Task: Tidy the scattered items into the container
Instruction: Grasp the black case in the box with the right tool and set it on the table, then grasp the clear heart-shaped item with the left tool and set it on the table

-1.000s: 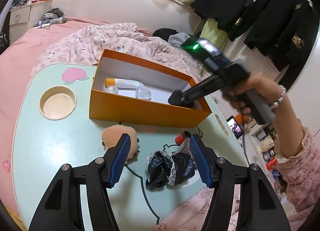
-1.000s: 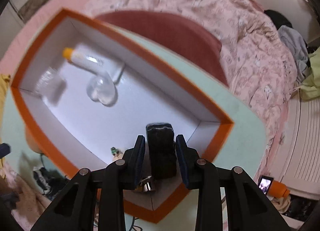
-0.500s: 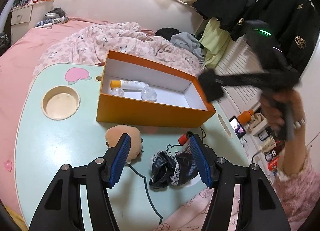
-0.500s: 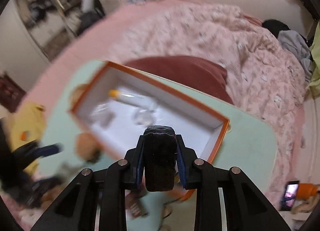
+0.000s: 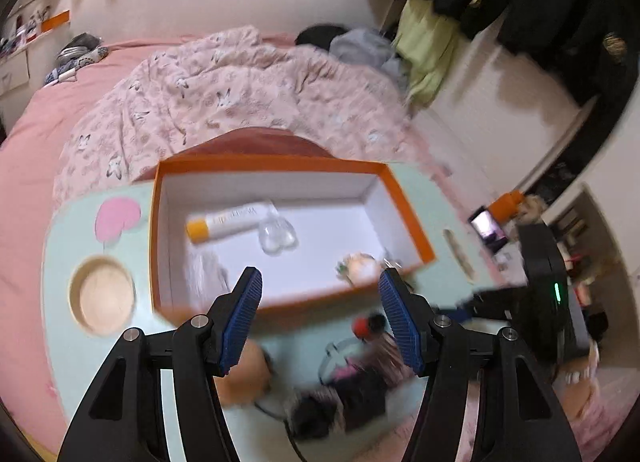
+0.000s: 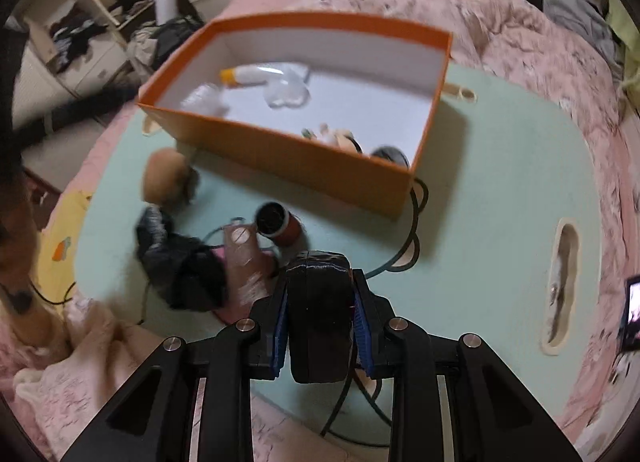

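Observation:
The orange box (image 5: 272, 162) (image 6: 288, 158) stands on the mint table (image 6: 500, 182). It holds a white tube with an orange cap (image 5: 228, 220), a clear heart-shaped piece (image 5: 276, 236) and a small toy (image 6: 332, 136). In front of the box lie a tan plush (image 6: 166, 176), a black lace cloth (image 6: 180, 266), a red and black cylinder (image 6: 278, 224) and a brownish bottle (image 6: 244, 258). My right gripper (image 6: 320, 302) is shut on a black block (image 6: 320, 326) above the table's near side. My left gripper (image 5: 320, 290) hangs open and empty over the box's front wall.
A round cup recess (image 5: 102, 294) lies in the table left of the box, a slot (image 6: 562, 282) at its right end. A dark cable (image 6: 404, 258) runs over the table. A pink quilted bed (image 5: 240, 94) is behind, with a phone (image 5: 486, 224) on the floor to the right.
The right gripper has come out of the box with the black block and swung back over the table's near right side. The left gripper rose and moved toward the box.

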